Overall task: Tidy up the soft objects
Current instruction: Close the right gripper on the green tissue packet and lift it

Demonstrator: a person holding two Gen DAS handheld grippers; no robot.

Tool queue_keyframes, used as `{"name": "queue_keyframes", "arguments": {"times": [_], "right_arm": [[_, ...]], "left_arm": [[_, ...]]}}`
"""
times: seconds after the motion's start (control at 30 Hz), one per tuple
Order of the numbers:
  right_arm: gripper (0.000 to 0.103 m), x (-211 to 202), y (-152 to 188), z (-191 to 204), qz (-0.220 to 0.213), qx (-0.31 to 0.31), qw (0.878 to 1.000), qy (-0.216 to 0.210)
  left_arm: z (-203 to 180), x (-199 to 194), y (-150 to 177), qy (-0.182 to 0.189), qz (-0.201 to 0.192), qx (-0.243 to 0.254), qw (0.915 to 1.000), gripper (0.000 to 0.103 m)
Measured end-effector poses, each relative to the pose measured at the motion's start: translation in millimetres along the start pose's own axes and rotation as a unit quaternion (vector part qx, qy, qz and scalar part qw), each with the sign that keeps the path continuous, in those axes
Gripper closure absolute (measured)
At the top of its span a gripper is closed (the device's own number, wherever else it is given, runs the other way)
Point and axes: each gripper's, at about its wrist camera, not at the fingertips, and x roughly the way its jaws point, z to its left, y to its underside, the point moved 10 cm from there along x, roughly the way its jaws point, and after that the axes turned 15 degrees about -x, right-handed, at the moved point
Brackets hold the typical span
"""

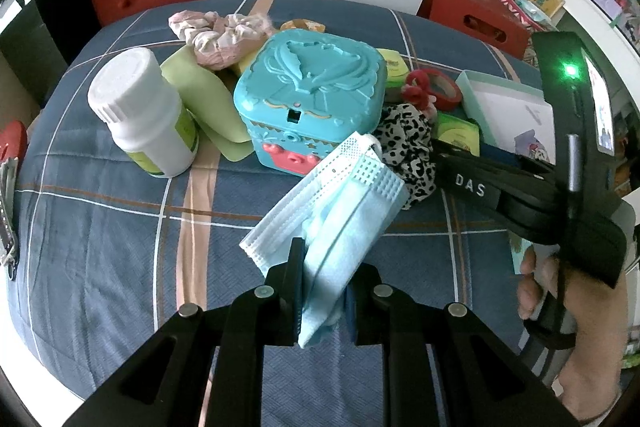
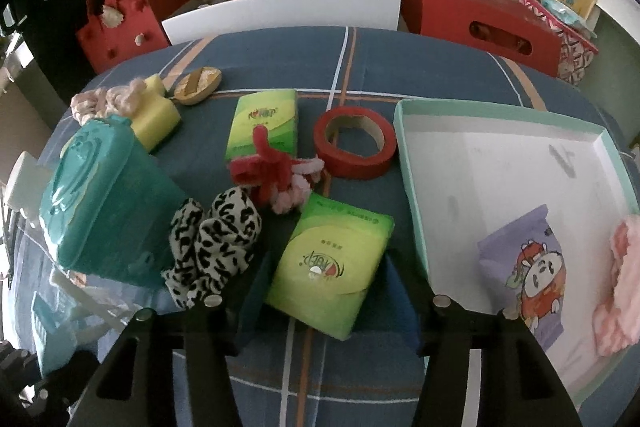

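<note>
Left gripper (image 1: pixel 324 291) held the face mask (image 1: pixel 340 211) clamped; right gripper (image 2: pixel 328 291) jaws straddled the tissue pack (image 2: pixel 332 263), unclamped; next move likely squeezing, then lifting toward the tray (image 2: pixel 416 195).

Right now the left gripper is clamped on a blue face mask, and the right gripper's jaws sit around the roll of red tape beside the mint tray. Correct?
Not quite. The left gripper does clamp the blue face mask, but the right wrist view shows the right gripper with its jaws around the green tissue pack, not the roll of red tape, which lies farther away, beside the mint tray.
</note>
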Motion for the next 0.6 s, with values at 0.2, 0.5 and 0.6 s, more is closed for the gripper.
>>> {"name": "queue_keyframes", "arguments": {"times": [0.2,0.5,0.6], "right_arm": [[0.046,-5.6,13.8,1.6,0.002,0.024,0.999,-0.026],[0.046,-23.5,25.1,1.6,-0.005,0.049,0.998,-0.045],[0.046,-37.0,19.9,-5.6,-0.023,0.055,0.998,-0.037]], "left_arm": [[-1.3,-2.3,0.3,-0.002,-0.005,0.000,1.0000,0.086],[-4.1,-9.3,0.4,0.002,-0.014,-0.001,0.9999,0.086],[-4.6,-14.1,-0.4,0.003,-0.021,-0.001,0.9998,0.086]]}}
